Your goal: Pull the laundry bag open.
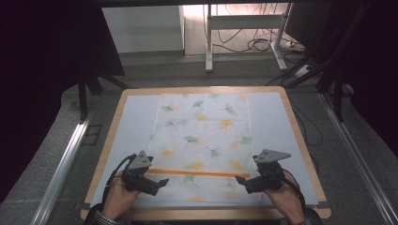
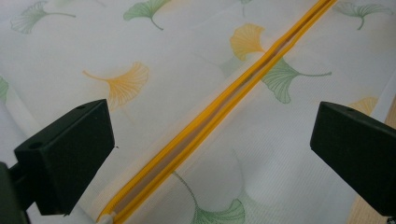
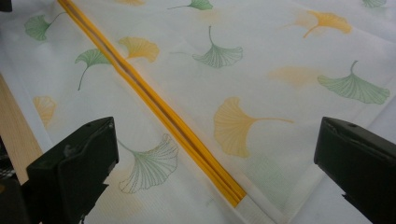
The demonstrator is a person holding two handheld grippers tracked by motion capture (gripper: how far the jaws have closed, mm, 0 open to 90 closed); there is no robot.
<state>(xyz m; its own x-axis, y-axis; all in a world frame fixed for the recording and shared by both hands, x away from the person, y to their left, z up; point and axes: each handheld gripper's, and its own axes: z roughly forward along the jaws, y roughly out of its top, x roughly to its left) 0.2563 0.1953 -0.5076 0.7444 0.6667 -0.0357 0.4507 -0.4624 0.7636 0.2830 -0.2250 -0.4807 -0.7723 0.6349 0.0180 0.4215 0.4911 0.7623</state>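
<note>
A white mesh bag [image 1: 202,131] printed with green and orange ginkgo leaves lies flat on the table. An orange zipper [image 1: 199,172] runs across its near end. My left gripper [image 1: 162,182] hovers at the zipper's left end with its jaws open. In the left gripper view the zipper [image 2: 224,100] runs between the open jaws of the left gripper [image 2: 215,130], which hold nothing. My right gripper [image 1: 240,179] is at the zipper's right end, also open. In the right gripper view the zipper's end [image 3: 233,196] lies between the jaws of the right gripper [image 3: 217,144], untouched.
The bag rests on a white mat [image 1: 133,126] over a wooden table [image 1: 300,140]. Metal rails [image 1: 65,164] flank the table on the floor. A desk frame with cables [image 1: 253,44] stands beyond the far edge.
</note>
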